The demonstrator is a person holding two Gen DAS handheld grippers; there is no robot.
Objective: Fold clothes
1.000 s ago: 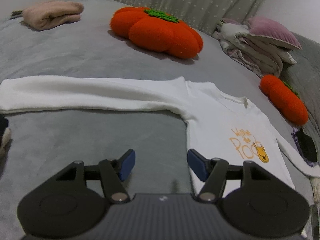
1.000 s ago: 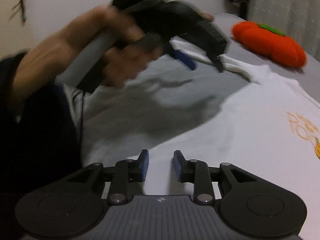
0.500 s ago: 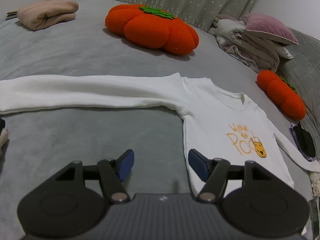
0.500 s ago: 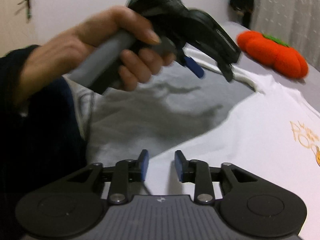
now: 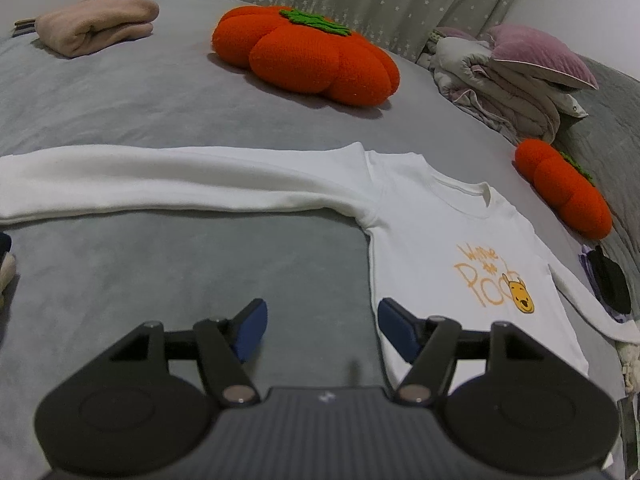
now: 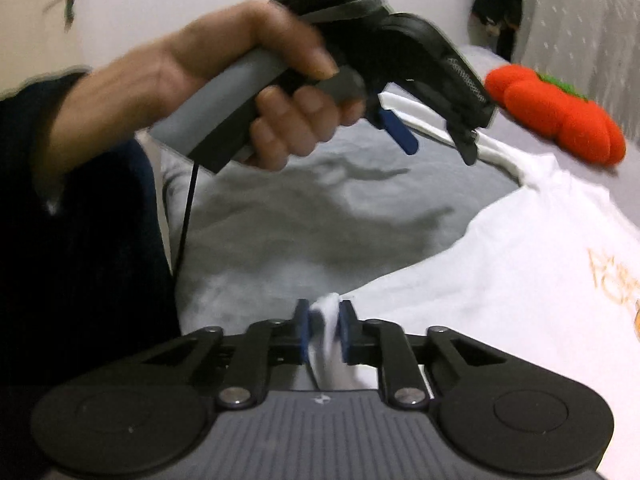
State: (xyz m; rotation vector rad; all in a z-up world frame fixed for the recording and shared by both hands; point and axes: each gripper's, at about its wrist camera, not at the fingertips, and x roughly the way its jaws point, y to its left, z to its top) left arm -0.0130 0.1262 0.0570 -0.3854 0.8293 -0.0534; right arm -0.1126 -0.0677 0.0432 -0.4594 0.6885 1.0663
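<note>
right claw [image 6: 323, 330] just closed, pinching white sweatshirt [image 6: 520, 280] hem | left claw [image 5: 318, 328] released over grey bed [image 5: 160, 272] | right view only: hand [image 6: 224, 92] gripping left claw | left view only: outstretched sleeve [image 5: 160, 180], pumpkin cushion [image 5: 308, 54]

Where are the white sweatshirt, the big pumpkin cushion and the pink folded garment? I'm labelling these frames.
white sweatshirt [image 5: 436, 236], left wrist view, chest.
big pumpkin cushion [image 5: 304, 56], left wrist view, front lobe.
pink folded garment [image 5: 96, 26], left wrist view, top fold.

Bare grey bedcover [image 5: 168, 280] lies open ahead; the big pumpkin cushion [image 5: 308, 60] probably blocks farther back.
</note>
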